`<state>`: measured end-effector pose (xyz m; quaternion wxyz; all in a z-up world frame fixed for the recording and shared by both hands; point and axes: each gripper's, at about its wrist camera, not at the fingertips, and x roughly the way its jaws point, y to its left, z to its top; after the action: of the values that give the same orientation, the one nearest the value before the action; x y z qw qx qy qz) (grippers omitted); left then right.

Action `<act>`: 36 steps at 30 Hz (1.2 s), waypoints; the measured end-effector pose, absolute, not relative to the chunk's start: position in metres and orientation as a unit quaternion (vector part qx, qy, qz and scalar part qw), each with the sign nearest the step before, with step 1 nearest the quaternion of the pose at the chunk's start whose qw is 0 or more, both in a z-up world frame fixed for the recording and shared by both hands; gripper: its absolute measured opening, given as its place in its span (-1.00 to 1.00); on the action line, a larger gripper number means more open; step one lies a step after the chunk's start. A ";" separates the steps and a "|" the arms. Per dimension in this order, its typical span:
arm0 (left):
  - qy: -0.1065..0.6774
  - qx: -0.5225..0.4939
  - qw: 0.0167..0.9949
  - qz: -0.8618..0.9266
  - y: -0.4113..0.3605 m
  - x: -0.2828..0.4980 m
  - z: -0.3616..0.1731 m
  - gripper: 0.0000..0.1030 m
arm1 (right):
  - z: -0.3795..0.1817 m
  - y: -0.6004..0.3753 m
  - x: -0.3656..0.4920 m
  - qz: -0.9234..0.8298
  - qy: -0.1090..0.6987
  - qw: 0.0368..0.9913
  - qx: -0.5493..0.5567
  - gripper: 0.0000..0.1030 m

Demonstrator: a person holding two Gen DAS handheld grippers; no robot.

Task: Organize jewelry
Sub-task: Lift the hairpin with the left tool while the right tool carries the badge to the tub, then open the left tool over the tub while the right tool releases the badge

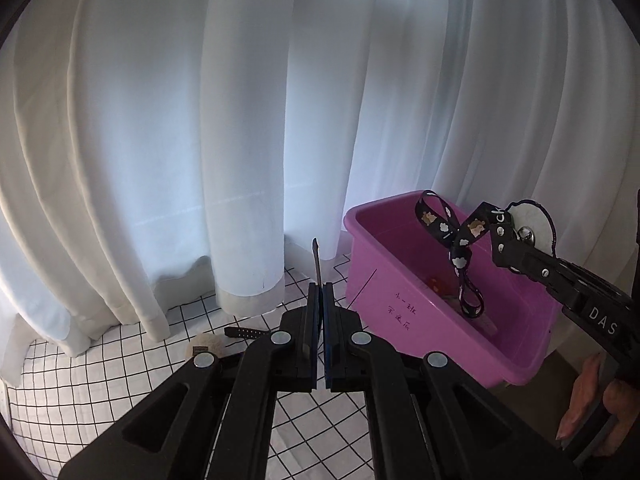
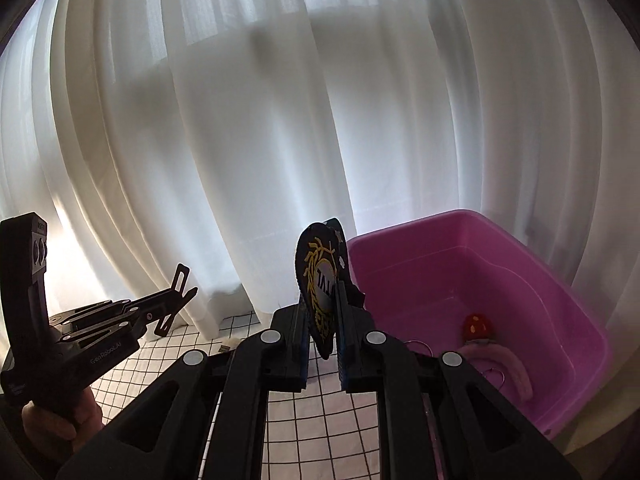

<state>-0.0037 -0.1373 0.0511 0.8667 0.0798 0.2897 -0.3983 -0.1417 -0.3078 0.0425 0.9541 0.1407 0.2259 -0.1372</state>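
My left gripper (image 1: pixel 322 292) is shut on a thin black clip-like strip (image 1: pixel 315 258) that sticks up past its fingertips. In the right wrist view the left gripper (image 2: pixel 176 300) is at the left, holding that flat black strip (image 2: pixel 179 280). My right gripper (image 2: pixel 334 300) is shut on a round black badge with yellow stitching (image 2: pixel 318 296). In the left wrist view the right gripper (image 1: pixel 506 232) holds the badge (image 1: pixel 530 222) over the purple bin (image 1: pixel 400 292). A black ribbon printed with bears and clouds (image 1: pixel 464 240) hangs from the badge into the bin.
The purple bin (image 2: pixel 560 288) holds a red piece (image 2: pixel 477 325), a pink band (image 2: pixel 512 368) and thin rings. On the white grid-pattern cloth (image 1: pixel 100 380) lie a black dotted strap (image 1: pixel 246 333) and a cream pompom (image 1: pixel 210 346). White curtains (image 1: pixel 180 140) hang close behind. A hand (image 2: pixel 60 424) grips each handle.
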 end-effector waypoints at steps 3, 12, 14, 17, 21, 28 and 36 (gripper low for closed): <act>0.275 0.088 0.858 -0.425 -0.172 -0.014 0.061 -0.96 | 0.049 -0.333 -0.158 -0.168 0.217 0.952 0.138 -0.79; 0.287 0.118 0.827 -0.468 -0.275 -0.033 0.052 -0.96 | 0.035 -0.405 -0.179 -0.223 0.247 0.932 0.145 -0.80; 0.295 0.125 0.824 -0.468 -0.293 -0.033 0.045 -0.96 | 0.028 -0.418 -0.179 -0.225 0.259 0.927 0.150 -0.80; 0.315 0.133 0.816 -0.466 -0.318 -0.033 0.035 -0.96 | 0.016 -0.435 -0.175 -0.223 0.278 0.920 0.161 -0.79; 0.341 0.150 0.809 -0.454 -0.345 -0.025 0.018 -0.96 | 0.003 -0.454 -0.169 -0.216 0.297 0.913 0.175 -0.79; 0.379 0.170 0.803 -0.429 -0.371 -0.015 -0.003 -0.94 | -0.010 -0.467 -0.154 -0.210 0.325 0.905 0.180 -0.67; 0.350 0.157 0.833 -0.398 -0.365 -0.016 0.002 0.83 | -0.016 -0.474 -0.149 -0.208 0.335 0.901 0.181 0.14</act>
<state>-0.0158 -0.3654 0.0016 0.8335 0.1565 0.3496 -0.3983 -0.1488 -0.4738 -0.0161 0.9008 0.1812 0.3351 -0.2083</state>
